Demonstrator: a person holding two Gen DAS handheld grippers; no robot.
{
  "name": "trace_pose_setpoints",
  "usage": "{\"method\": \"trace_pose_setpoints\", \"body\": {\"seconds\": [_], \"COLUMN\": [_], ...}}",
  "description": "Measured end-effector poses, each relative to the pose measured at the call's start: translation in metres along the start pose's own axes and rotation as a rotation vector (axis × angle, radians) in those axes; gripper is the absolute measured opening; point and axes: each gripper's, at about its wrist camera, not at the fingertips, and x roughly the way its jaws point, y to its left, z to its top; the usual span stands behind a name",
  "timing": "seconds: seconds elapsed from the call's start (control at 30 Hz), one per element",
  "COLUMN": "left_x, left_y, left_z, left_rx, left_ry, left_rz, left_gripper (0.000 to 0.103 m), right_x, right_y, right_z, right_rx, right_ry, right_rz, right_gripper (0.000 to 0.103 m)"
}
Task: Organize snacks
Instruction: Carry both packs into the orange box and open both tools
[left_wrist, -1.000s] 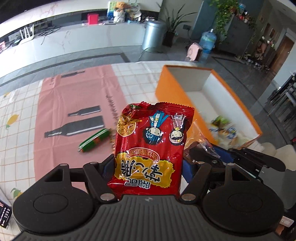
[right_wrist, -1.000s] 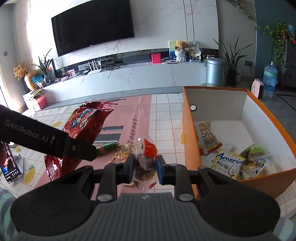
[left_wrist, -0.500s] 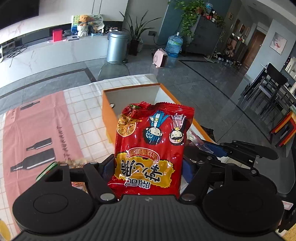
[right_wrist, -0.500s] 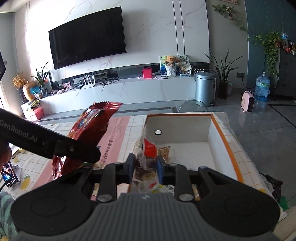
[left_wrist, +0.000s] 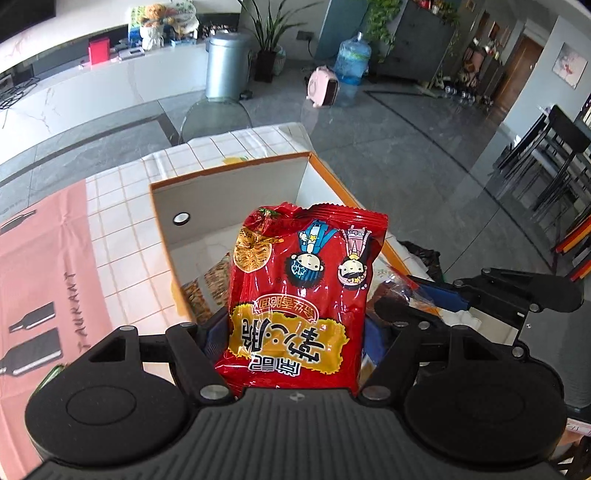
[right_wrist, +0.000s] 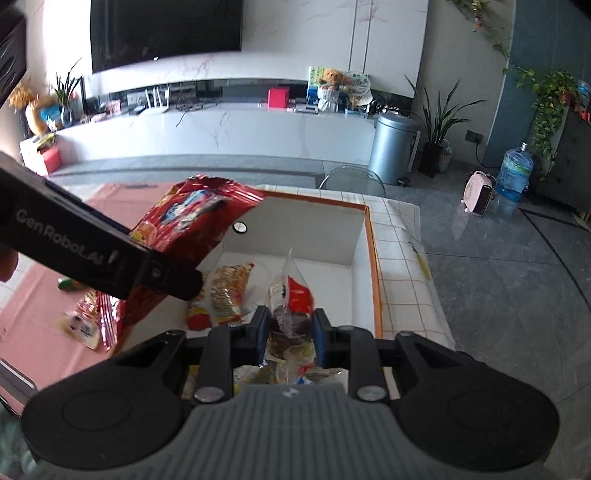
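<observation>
Hovering both tongs over the orange box (right_wrist: 372, 258), left tongs (left_wrist: 291, 332) pinching the red noodle bag (left_wrist: 303, 291), right tongs (right_wrist: 290, 328) squeezing a clear cake packet (right_wrist: 291, 310), I'm worried they'll bump and spill outside.

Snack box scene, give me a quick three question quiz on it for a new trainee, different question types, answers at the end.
1. True or false: the left gripper is shut on the red noodle packet.
2. Multiple choice: what does the right gripper hold? A) a green sausage stick B) a clear-wrapped dark snack C) nothing
3. Fill in: both held snacks hang over the open ______ box.

Key: 1 true. 2 B. 3 orange; its inside is white and other packets already lie in it.
</observation>
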Motion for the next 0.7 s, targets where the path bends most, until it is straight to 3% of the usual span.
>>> {"method": "trace_pose_setpoints", "body": {"seconds": [0.43,0.7], "left_x": [0.067,0.087], "left_y": [0.012,0.015], "left_z": [0.024,0.026], "left_rx": [0.029,0.020], "left_ry": [0.087,0.122], "left_rz": [0.009,-0.019], "left_gripper": [0.081,0.082], "right_x": [0.078,0.105], "right_y": [-0.018,-0.020], "right_z": [0.020,0.022], "right_rx": [-0.127,-0.149], "right_ry": [0.113,0.161], "right_rz": [0.014,0.015], "right_gripper": [0.022,0.022]}}
